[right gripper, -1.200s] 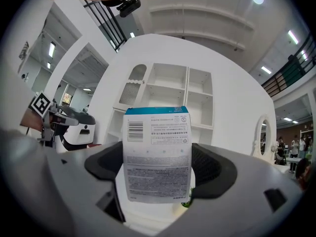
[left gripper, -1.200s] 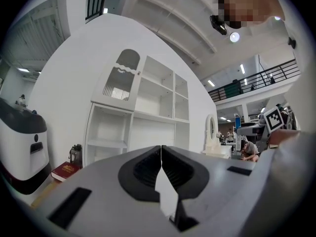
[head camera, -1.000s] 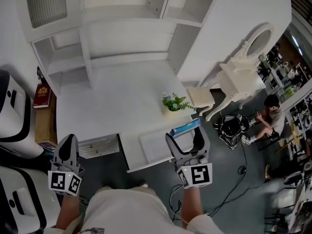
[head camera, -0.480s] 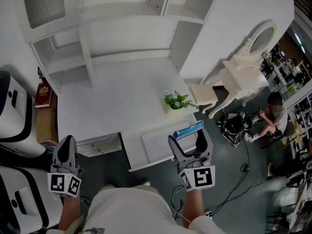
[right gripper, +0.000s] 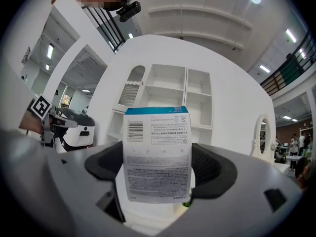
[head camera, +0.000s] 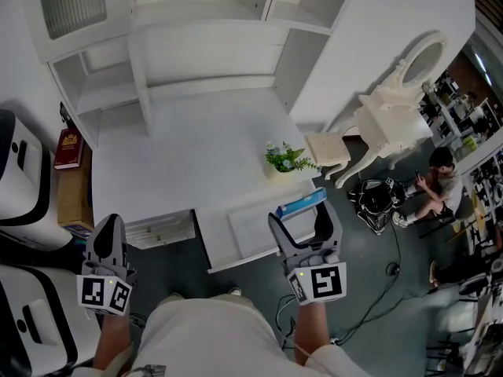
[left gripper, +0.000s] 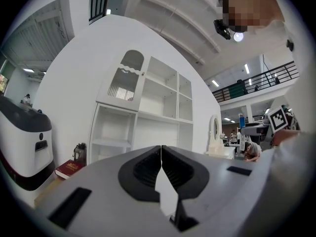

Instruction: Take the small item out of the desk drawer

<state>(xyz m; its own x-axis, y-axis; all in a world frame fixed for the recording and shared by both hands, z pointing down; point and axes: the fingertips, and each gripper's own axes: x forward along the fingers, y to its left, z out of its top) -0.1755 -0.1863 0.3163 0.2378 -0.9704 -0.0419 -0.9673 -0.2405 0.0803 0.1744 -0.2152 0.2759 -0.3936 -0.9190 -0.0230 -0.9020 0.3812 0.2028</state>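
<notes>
A small white box with a blue end (head camera: 302,204) (right gripper: 157,154) sits crosswise between the jaws of my right gripper (head camera: 299,215) (right gripper: 157,169), which is shut on it, both pads against its sides. It hangs just past the right end of the open white desk drawer (head camera: 236,242). My left gripper (head camera: 108,226) (left gripper: 161,152) is held low at the left of the desk (head camera: 181,163), with its jaws shut and nothing between them. In the head view the drawer's tray looks bare.
A small potted plant (head camera: 284,161) stands at the desk's right edge. White shelving (head camera: 204,45) rises behind the desk. A red book (head camera: 67,149) lies on a box at left. At right stand a stool (head camera: 326,149) and a mirrored dressing table (head camera: 393,108); a person (head camera: 440,181) sits there.
</notes>
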